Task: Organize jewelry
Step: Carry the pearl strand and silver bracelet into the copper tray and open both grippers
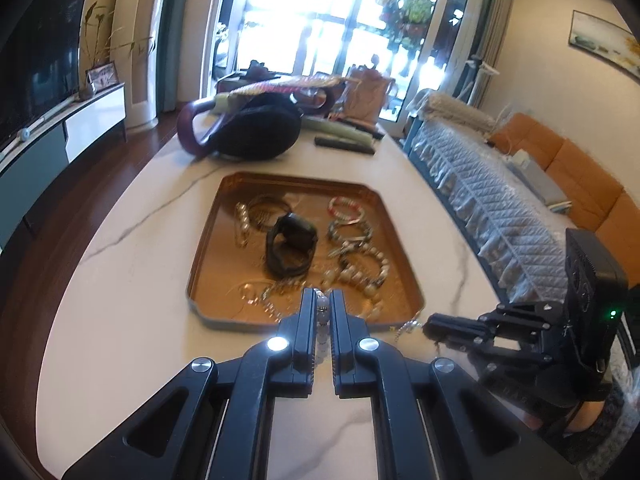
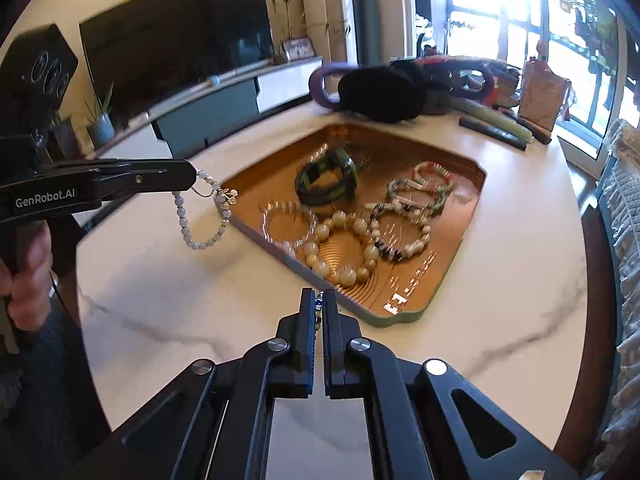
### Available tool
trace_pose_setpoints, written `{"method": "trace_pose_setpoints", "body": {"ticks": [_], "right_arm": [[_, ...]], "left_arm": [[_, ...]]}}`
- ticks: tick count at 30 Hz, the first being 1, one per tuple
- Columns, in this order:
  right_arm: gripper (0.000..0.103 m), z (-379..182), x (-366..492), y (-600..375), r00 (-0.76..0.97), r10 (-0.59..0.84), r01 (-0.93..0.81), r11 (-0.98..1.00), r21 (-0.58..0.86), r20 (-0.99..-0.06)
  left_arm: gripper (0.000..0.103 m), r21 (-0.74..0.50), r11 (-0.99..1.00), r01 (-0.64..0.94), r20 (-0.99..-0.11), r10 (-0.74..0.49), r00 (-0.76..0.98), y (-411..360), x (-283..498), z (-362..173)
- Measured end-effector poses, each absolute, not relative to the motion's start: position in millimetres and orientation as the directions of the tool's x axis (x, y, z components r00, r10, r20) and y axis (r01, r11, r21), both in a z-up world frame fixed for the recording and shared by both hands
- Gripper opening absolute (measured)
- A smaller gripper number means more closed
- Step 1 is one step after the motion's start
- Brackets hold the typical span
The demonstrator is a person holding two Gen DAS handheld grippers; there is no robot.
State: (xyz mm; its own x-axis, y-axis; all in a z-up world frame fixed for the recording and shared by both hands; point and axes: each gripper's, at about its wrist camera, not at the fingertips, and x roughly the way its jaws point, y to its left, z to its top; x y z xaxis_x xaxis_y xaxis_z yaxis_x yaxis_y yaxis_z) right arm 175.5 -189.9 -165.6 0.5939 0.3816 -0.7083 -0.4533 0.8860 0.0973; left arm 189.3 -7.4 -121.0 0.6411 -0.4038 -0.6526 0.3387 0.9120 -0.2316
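A copper tray (image 1: 208, 248) (image 2: 460, 236) on the white marble table holds several bead bracelets and a dark green bangle (image 1: 289, 246) (image 2: 326, 184). My left gripper (image 1: 322, 294) (image 2: 196, 178) is shut on a pale bead bracelet (image 1: 322, 308) (image 2: 202, 236), which hangs in a loop above the table beside the tray's near edge. My right gripper (image 2: 319, 294) (image 1: 426, 326) is shut on a small beaded chain (image 2: 318, 308) (image 1: 408, 326), held just in front of the tray's corner. Large cream beads (image 2: 340, 240) lie in the tray.
A black bag with purple handles (image 1: 244, 128) (image 2: 380, 92), a remote (image 1: 344, 144) and a pink bag (image 1: 366, 96) sit at the table's far end. A quilt-covered sofa (image 1: 480, 192) lies right, a TV (image 2: 176, 40) left.
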Motion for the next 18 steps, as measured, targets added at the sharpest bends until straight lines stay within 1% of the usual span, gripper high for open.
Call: {"method": "trace_pose_setpoints", "body": {"ticks": [6, 10, 14, 18], "right_arm": [[0.002, -143.9, 168.9, -203.3, 0.631, 0.411, -0.434, 0.89, 0.139, -0.658], [0.002, -121.1, 160.4, -198.8, 0.665, 0.427, -0.443, 0.886, 0.137, -0.612], [0.002, -103.9, 158.5, -191.8, 0.687, 0.437, -0.447, 0.884, 0.136, -0.581], [0.002, -91.6, 163.7, -184.3, 0.696, 0.447, -0.447, 0.882, 0.147, -0.563]], "left_arm": [[0.006, -0.245, 0.891, 0.381, -0.602, -0.448, 0.661, -13.6, 187.3, -97.7], [0.006, -0.309, 0.859, 0.408, -0.566, -0.511, 0.647, -11.4, 185.0, -84.0], [0.006, -0.316, 0.852, 0.417, -0.532, -0.523, 0.666, -8.0, 183.9, -71.4], [0.006, -0.316, 0.859, 0.403, -0.521, -0.512, 0.683, -6.1, 185.0, -64.4]]}}
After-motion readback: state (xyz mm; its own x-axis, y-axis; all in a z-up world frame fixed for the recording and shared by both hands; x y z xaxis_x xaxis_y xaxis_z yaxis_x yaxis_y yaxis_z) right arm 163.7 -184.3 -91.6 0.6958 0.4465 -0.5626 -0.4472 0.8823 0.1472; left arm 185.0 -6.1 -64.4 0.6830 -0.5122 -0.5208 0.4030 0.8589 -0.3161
